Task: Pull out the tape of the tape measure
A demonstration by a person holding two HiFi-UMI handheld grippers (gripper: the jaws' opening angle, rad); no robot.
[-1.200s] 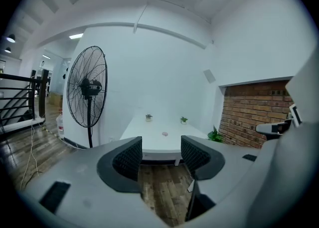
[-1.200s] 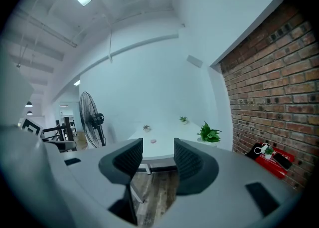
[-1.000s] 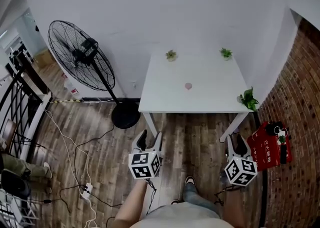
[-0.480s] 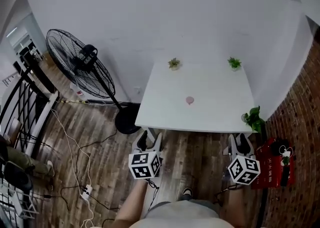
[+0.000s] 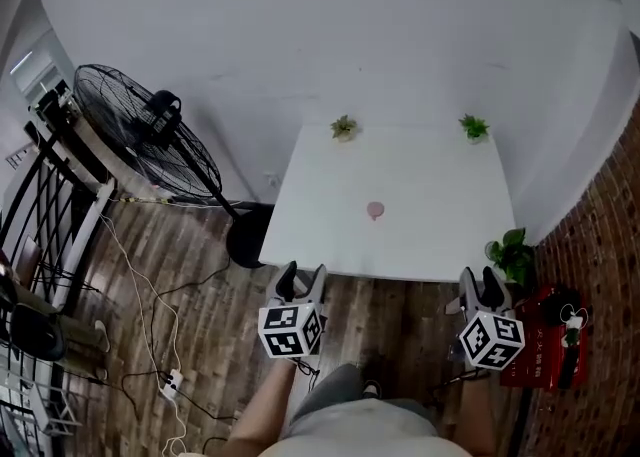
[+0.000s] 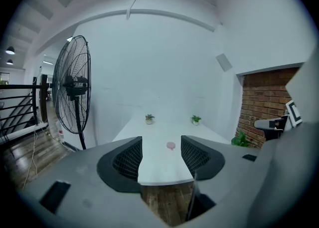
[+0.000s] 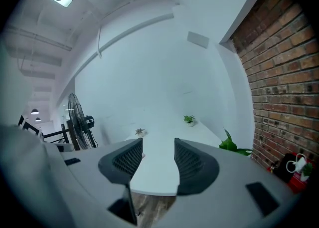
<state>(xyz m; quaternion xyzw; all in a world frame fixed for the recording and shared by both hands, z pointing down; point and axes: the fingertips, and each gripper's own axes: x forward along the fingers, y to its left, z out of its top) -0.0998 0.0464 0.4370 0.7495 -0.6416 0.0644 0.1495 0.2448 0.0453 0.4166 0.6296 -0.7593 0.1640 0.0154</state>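
Although nothing has been touched yet, the layout already decides the reach. The small round pink thing lying alone near the middle of the white table (image 5: 430,230) is, by my reading, the tape measure (image 5: 375,210). It sits well beyond both tongs, past the table's near edge.

The left tongs (image 5: 301,281) hang just short of that edge, jaws apart with nothing between them. The right tongs (image 5: 480,285) are likewise spread and empty, near the table's near right corner.

From the left tongs the tape measure lies far and a little to the right — in the left gripper view it shows through the gap between the jaws, almost dead ahead. From the right tongs it lies far and clearly off to the left, so the left hand looks the nearer and better lined up.

The case is too small here to tell its long axis, or which way the tape's tip faces. Two small potted plants (image 5: 344,127) stand along the far edge — well apart from it.
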